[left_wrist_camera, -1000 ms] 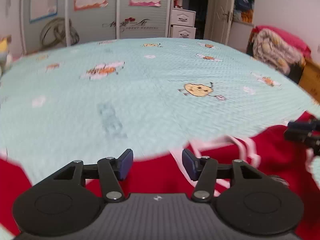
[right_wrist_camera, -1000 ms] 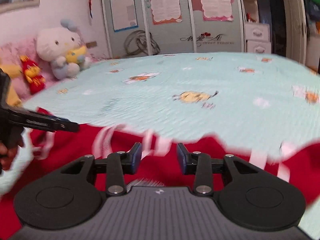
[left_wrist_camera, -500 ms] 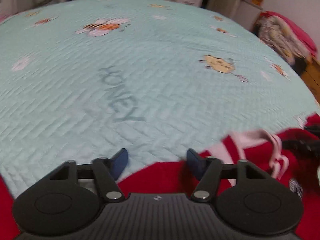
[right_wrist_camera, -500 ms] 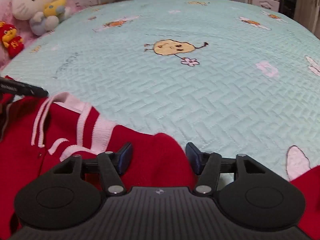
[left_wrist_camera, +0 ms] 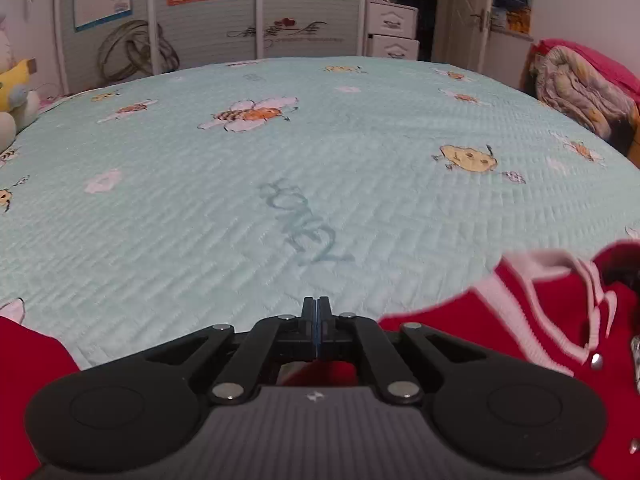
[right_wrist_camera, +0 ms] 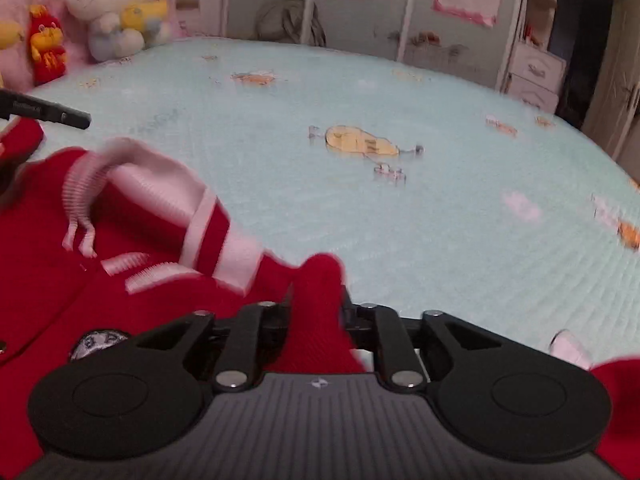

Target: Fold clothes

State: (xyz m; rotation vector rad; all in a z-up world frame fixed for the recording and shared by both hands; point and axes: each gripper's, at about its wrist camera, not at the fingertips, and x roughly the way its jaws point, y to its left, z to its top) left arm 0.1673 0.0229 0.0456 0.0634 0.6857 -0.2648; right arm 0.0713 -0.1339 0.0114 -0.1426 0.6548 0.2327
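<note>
A red knit cardigan (left_wrist_camera: 540, 316) with a pink-and-white striped collar lies on the near part of the bed. In the left wrist view my left gripper (left_wrist_camera: 316, 316) has its jaws pressed together, with red fabric showing under and behind them (left_wrist_camera: 320, 372). In the right wrist view my right gripper (right_wrist_camera: 316, 304) is shut on a ridge of the cardigan's red fabric (right_wrist_camera: 316, 320) beside the collar (right_wrist_camera: 160, 184). The left gripper's tip (right_wrist_camera: 60, 114) shows at the far left of that view.
A pale green quilted bedspread (left_wrist_camera: 280, 168) with bee and flower prints covers the bed. Plush toys (right_wrist_camera: 116, 8) sit at the head. A wardrobe with posters (left_wrist_camera: 240, 8), white drawers (left_wrist_camera: 392, 32) and a pile of bedding (left_wrist_camera: 580, 88) stand beyond.
Both grippers have gone from open to shut, the right one pinching up a ridge of red fabric. Both views have tilted up from the bed towards the room.
</note>
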